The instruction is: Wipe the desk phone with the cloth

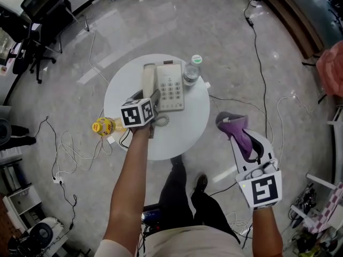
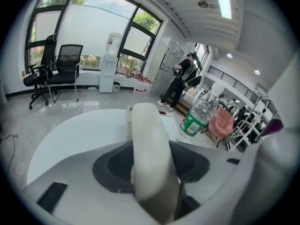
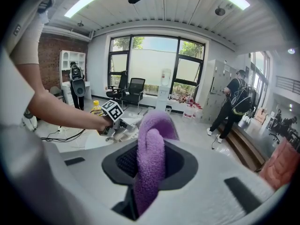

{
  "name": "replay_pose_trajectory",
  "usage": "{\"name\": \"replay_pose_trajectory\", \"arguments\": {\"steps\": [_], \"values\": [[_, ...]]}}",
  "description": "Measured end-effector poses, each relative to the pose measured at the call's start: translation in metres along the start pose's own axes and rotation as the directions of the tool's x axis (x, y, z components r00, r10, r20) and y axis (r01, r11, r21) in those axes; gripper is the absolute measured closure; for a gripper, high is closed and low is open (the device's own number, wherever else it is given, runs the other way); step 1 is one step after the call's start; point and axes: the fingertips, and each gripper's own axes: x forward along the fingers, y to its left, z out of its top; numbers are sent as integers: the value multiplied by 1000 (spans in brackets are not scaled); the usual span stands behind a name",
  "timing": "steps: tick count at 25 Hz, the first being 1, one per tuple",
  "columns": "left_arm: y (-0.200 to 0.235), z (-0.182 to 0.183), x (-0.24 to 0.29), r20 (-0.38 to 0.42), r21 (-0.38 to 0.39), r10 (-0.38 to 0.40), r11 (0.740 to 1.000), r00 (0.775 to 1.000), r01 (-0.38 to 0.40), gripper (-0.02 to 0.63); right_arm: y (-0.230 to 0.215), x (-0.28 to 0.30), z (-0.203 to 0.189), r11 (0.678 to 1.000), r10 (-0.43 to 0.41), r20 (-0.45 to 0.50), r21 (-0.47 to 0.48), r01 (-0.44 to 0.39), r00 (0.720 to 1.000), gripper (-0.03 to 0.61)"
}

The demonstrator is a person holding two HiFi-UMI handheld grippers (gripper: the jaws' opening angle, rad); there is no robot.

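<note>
One yellow bottle (image 1: 104, 126) is seen beside one round white table (image 1: 120, 98), its footing unclear. On the table, the cream handset (image 1: 148, 82) of one desk phone (image 1: 171, 90) is being closed on by the left gripper (image 1: 153, 105), one clear plastic bottle (image 1: 192, 71) alongside. One fluffy purple cloth (image 1: 231, 123) is pinched by the right gripper (image 1: 244, 143), off-table

The round white table (image 1: 195, 116) bears a desk phone (image 1: 170, 92), a water bottle (image 1: 191, 71) and, perhaps, a yellow bottle (image 1: 105, 126).

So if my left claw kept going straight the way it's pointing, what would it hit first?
The cream plastic phone handset: it already lies lengthwise between the closing jaws of the left claw. Whether the pads touch it yet is unclear.
</note>
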Motion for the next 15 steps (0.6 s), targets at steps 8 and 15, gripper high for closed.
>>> {"name": "replay_pose_trajectory", "arguments": {"steps": [8,15], "values": [[-23,6,-40,144,-191,-138,968,980,165,393,11,-16,4,1000,8,15,-12,-8,1000,509],[-54,17,-90,327,-357,-301,838,896,412,393,14,-16,11,999,47,50,19,-48,998,509]]}}
